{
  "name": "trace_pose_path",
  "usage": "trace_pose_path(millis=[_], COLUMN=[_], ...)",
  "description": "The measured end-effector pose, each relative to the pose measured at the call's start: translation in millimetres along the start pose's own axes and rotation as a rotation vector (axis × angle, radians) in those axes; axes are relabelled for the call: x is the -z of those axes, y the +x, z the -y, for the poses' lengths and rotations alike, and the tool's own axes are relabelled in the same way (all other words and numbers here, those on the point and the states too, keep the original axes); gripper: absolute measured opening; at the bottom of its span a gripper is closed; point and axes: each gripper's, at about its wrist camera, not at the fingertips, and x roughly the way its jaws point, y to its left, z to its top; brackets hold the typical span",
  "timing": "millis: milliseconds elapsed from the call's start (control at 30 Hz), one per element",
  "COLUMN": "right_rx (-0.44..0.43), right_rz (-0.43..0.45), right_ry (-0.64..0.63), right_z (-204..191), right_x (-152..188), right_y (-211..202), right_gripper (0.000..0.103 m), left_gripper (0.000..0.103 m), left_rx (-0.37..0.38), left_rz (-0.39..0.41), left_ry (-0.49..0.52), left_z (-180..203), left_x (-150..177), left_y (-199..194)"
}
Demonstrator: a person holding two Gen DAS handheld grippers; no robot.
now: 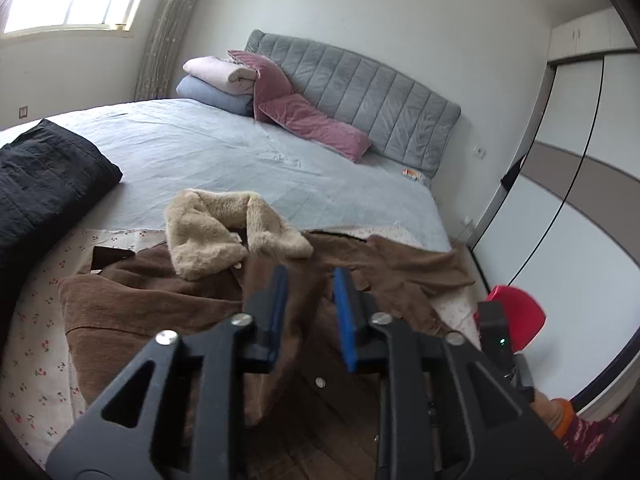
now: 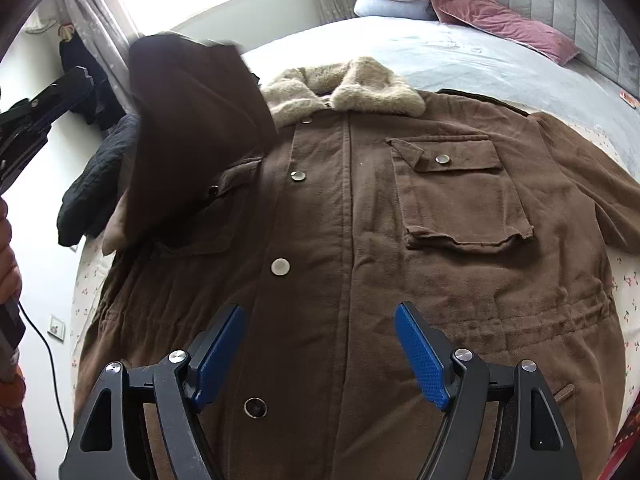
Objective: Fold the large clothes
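A brown coat [image 2: 360, 240] with a pale fleece collar [image 2: 344, 88] lies front-up across the foot of a bed [image 1: 224, 152], on a cream sheet printed with small red cherries [image 1: 36, 360]. Its front is closed with metal snap buttons [image 2: 280, 267], and a flap pocket [image 2: 460, 192] sits on the chest. One sleeve [image 2: 192, 136] is lifted and folded in over the chest beside the collar; its edge is blurred, so how it rests there is hard to judge.

The right tool [image 2: 320, 352] hangs over the coat's lower front with its blue pads [image 2: 420, 356] set wide apart and nothing between them. The left tool [image 1: 310, 312] points across the coat toward the collar; its pads [image 1: 344, 312] stand partly apart, with brown cloth seen behind the gap but nothing gripped.

Farther up the bed lie a dark quilted garment [image 1: 48, 184], two pink cushions [image 1: 312, 128] and folded pale bedding [image 1: 216, 84] against a grey padded headboard [image 1: 360, 96]. A small packet [image 1: 412, 174] near the headboard carries coloured print too small to read. No brand or label on the coat can be made out.
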Motion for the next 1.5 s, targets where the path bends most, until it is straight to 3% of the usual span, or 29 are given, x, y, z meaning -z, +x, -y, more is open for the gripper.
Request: trace_pose_path(millis=[100, 233, 333, 433, 667, 733, 800, 867, 933, 967, 1033, 1133, 1200, 1233, 1333, 1500], right_rx=[-0.006, -0.055, -0.116, -0.171, -0.106, -0.065, -0.054, -0.097, -0.139, -0.11, 0.007, 0.158, 0.196, 0.176, 0.126, 0.102], right_rz=[0.007, -0.019, -0.043, -0.12, -0.119, -0.106, -0.089, 0.013, 0.127, 0.164, 0.207, 0.219, 0.164, 0.169, 0.198, 0.159], right_ry=[0.034, 0.065, 0.13, 0.19, 0.162, 0.154, 0.121, 0.062, 0.006, -0.021, -0.072, -0.042, -0.002, 0.031, 0.04, -0.067], right_z=[9.0, 16.5, 26.4, 34.1, 31.8, 31.8, 23.1, 8.0, -3.9, -7.3, -7.9, 10.1, 28.7, 37.3, 45.3, 15.9], right_x=[-2.2, -4.7, -16.5, -44.7, -114.0, -120.8, -128.9, -141.2, -154.1, -159.3, -168.4, -174.8, -171.5, -165.5, -150.0, -132.0], right_y=[-4.7, -11.4, -13.6, 2.9, 87.4, 110.3, 115.7, 91.5, 56.0, 44.4, 32.7, 44.4, 51.4, 49.8, 46.2, 73.1], right_gripper=[0.078, 0.078, 0.078, 0.079, 0.078, 0.069, 0.008, 0.007, 0.007, 0.007, 0.007, 0.015, 0.051, 0.056, 0.058, 0.058], left_gripper=[0.044, 0.044, 0.043, 0.043, 0.044, 0.044, 0.044, 0.043, 0.039, 0.039, 0.039, 0.039, 0.039, 0.039, 0.039, 0.039], left_rx=[-0.096, -0.235, -0.306, -0.354, -0.373, -0.378, -0.395, -0.406, -0.403, -0.399, -0.383, -0.37, -0.387, -0.395, -0.418, -0.45], left_rz=[0.056, 0.027, -0.015, -0.051, -0.064, -0.065, -0.082, -0.091, -0.083, -0.08, -0.082, -0.137, -0.196, -0.219, -0.216, -0.19], left_ry=[-0.059, -0.174, -0.183, -0.179, -0.262, -0.244, -0.202, -0.154, -0.128, -0.122, -0.115, -0.105, -0.075, -0.052, 0.014, 0.009], left_z=[-39.5, -111.3, -137.9, -154.0, -185.4, -186.0, -185.2, -182.8, -180.9, -180.2, -177.0, -171.5, -167.2, -164.2, -156.3, -158.4], left_x=[-13.8, 6.0, 28.8, 37.8, 37.1, 38.8, 38.6, 37.8, 36.5, 36.1, 39.1, 52.2, 62.3, 65.9, 64.5, 47.5], left_y=[-27.7, -53.1, -61.3, -59.6, -36.7, -33.0, -27.7, -22.1, -16.5, -13.3, -2.8, 21.3, 37.3, 43.3, 50.8, 63.3])
